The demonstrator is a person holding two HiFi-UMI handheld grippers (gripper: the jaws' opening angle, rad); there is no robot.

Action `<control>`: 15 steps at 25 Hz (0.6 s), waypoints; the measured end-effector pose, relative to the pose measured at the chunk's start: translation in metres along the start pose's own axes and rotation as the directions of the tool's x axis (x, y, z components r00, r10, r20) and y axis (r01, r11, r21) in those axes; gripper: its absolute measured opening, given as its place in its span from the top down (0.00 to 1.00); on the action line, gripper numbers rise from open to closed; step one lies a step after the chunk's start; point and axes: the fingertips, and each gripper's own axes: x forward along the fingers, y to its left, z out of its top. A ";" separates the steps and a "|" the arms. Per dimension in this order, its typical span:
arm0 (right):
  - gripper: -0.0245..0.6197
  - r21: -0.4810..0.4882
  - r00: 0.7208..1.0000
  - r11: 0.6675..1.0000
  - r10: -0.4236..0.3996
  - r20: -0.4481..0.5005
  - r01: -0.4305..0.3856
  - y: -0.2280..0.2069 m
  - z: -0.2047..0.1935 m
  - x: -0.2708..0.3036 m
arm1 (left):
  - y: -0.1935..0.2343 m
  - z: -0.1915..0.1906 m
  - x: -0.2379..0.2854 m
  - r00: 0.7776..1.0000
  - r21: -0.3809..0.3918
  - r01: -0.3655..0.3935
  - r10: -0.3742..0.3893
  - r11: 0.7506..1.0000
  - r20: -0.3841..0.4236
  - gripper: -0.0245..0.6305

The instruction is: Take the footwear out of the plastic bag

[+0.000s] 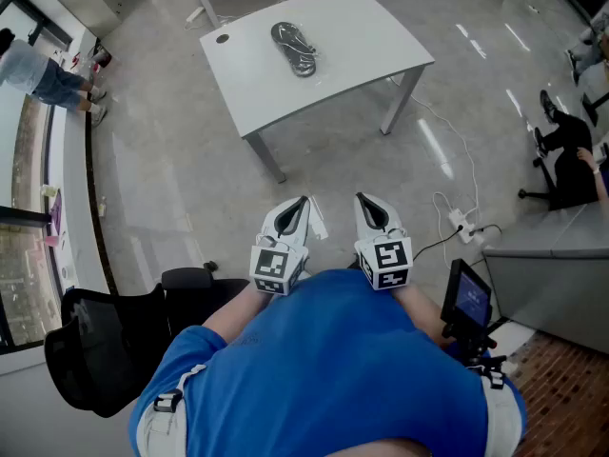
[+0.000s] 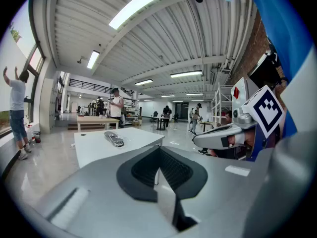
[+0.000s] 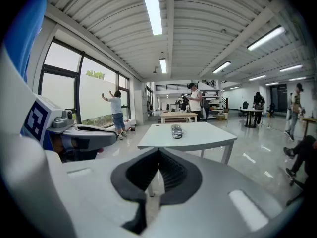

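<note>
A dark sandal in a clear plastic bag (image 1: 294, 49) lies on a white table (image 1: 362, 36) some way ahead of me; the bag (image 2: 114, 139) is also in the left gripper view, and the bag (image 3: 177, 131) in the right gripper view. My left gripper (image 1: 304, 200) and right gripper (image 1: 361, 198) are held side by side close to my body, well short of the table. Both are shut with nothing between their jaws. The left gripper (image 2: 158, 170) and right gripper (image 3: 158, 168) point toward the table.
A black office chair (image 1: 105, 336) stands at my left. A small screen on a stand (image 1: 469, 298) and a power strip with cables (image 1: 463, 225) are at my right. A grey desk (image 1: 557, 274) sits far right. People stand by the window (image 1: 43, 74) and further back.
</note>
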 end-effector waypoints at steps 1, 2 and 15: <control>0.96 -0.001 1.000 1.000 0.006 0.002 -0.006 -0.011 0.001 0.001 | -0.006 0.004 0.011 1.000 0.000 -0.001 0.001 1.000 0.000 0.95; 0.96 -0.002 1.000 1.000 0.013 0.004 -0.013 -0.022 0.002 0.003 | -0.011 0.007 0.023 1.000 0.002 -0.002 0.002 1.000 0.002 0.95; 0.96 -0.026 0.987 0.986 0.161 -0.010 -0.162 -0.151 0.020 0.026 | -0.063 0.050 0.151 0.993 0.020 -0.119 0.119 0.993 0.002 0.95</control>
